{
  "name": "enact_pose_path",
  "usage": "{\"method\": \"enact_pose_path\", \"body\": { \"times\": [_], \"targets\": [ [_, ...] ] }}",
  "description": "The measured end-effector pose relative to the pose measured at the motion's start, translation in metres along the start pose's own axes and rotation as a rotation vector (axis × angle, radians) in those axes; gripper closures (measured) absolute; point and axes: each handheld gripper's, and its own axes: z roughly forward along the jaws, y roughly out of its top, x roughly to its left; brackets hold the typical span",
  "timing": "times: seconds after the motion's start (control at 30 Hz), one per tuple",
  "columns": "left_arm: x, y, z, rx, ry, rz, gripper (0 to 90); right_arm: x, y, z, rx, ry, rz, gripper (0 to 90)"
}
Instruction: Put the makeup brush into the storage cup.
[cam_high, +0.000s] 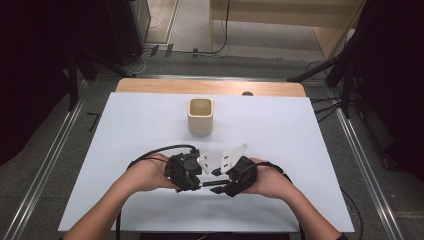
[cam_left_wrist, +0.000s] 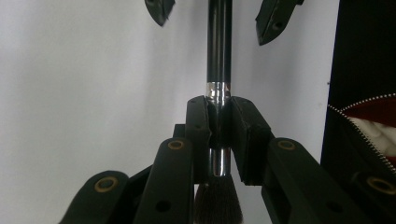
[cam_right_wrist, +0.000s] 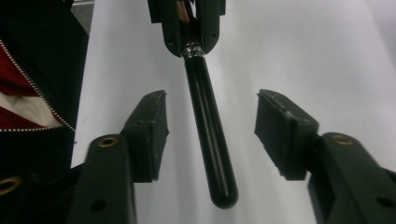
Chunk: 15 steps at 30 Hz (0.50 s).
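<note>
One brush (cam_left_wrist: 219, 56) is the thing in hand here. It has a long black handle, a silver ring and soft dark hairs. It hangs just above the white table (cam_high: 125, 130), close to the near edge and about in the middle of it. Its long side runs level from one hand to the other, along that near edge.

The left tongs (cam_left_wrist: 218, 135) are squeezed tight on the silver ring, with the hairs poking out behind them. The black handle sticks out toward the right tongs (cam_right_wrist: 210, 126). Those tongs are about half open, one pad on each side of the handle, and they do not touch it yet. I think they must close on the handle next.

Farther back, toward the far edge, stands a cream cup (cam_high: 200, 116). It looks empty inside.
</note>
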Motion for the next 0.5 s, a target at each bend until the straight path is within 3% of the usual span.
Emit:
{"method": "enact_pose_path", "body": {
  "times": [0.5],
  "targets": [
    [-0.003, 0.003, 0.002, 0.001, -0.001, 0.005, 78.2, 0.003, 0.001, 0.013, 0.029, 0.044, -0.004, 71.4]
  ]
}}
